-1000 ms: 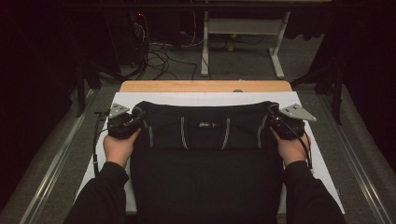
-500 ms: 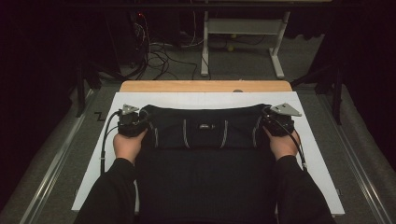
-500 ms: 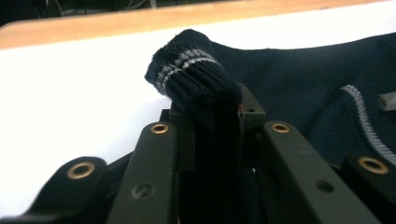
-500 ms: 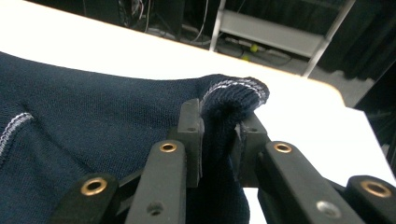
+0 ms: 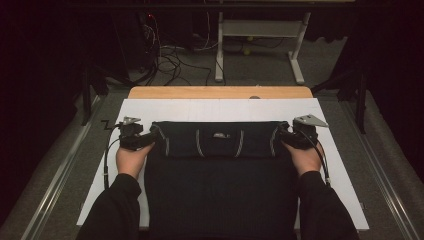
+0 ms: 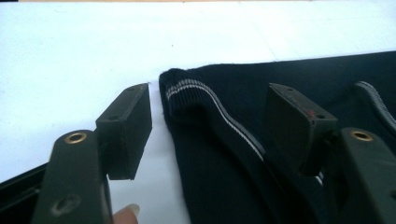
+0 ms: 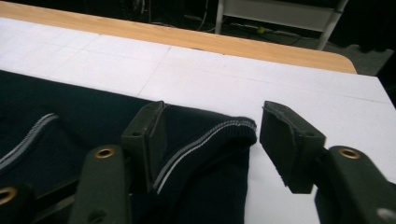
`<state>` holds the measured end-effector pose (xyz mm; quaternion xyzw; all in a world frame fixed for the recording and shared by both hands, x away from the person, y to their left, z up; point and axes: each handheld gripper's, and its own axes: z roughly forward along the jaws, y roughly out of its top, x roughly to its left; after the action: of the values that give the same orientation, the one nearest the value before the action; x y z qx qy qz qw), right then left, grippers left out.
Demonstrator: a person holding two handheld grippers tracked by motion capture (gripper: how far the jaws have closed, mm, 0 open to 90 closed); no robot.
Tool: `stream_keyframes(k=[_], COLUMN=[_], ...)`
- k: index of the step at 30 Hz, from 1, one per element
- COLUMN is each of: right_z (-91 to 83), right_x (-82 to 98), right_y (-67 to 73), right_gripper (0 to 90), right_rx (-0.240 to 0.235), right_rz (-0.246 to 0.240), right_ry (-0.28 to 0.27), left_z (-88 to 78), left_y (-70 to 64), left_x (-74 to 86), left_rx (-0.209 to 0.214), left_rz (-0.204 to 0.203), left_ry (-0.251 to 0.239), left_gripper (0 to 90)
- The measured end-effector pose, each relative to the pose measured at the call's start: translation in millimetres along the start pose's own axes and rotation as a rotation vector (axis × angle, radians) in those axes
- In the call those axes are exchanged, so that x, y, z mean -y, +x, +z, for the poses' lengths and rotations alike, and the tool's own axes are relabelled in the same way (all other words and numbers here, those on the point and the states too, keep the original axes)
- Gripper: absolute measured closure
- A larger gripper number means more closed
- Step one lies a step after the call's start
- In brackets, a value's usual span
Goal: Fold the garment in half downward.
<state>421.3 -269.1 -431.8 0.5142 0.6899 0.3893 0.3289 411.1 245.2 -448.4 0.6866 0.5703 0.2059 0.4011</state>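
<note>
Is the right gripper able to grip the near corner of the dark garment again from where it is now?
Probably yes: the right gripper has just opened, and the dark garment corner lies between its jaws, nothing blocking.

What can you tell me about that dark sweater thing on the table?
The dark navy garment looks knitted and soft, with ribbed cuffs edged in thin pale stripes. It lies flat on the white table cover, its top part folded over into a band with a small label in the middle. Both grippers' jaws have just opened, so the left gripper and right gripper straddle its corners without pressing.
</note>
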Motion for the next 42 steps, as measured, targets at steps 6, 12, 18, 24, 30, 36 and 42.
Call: stream_keyframes(k=[6, 12, 18, 24, 30, 36, 42], right_z=[-16.4, -25.6, -17.9, -14.1, -13.7, -16.2, -25.0], right_x=[12.1, 28.9, 45.5, 47.4, 48.5, 48.2, 43.8], right_y=[6.5, 19.0, 27.1, 31.8, 33.7, 38.7, 38.9], right_gripper=[29.9, 18.2, 21.9, 34.6, 55.9, 75.5, 77.2], right_rx=[-0.054, -0.131, -0.164, -0.166, -0.179, -0.17, -0.172], right_rz=[-0.011, -0.048, -0.056, -0.087, -0.111, -0.145, -0.151], right_ry=[0.005, 0.057, 0.142, 0.169, 0.187, 0.165, 0.12], left_z=[-16.9, -13.8, -3.1, 1.0, 3.3, 0.6, -13.1], left_y=[-13.7, -35.9, -42.6, -45.0, -43.7, -44.4, -44.1], left_x=[14.9, 39.4, 46.9, 46.3, 47.2, 46.4, 39.8], left_rx=[0.094, 0.133, 0.142, 0.132, 0.145, 0.164, 0.183], left_rz=[0.043, 0.143, 0.173, 0.17, 0.166, 0.171, 0.154], left_ry=[0.003, 0.095, 0.136, 0.147, 0.173, 0.147, 0.074], left_gripper=[24.3, 16.3, 20.1, 31.5, 49.3, 66.6, 68.3])
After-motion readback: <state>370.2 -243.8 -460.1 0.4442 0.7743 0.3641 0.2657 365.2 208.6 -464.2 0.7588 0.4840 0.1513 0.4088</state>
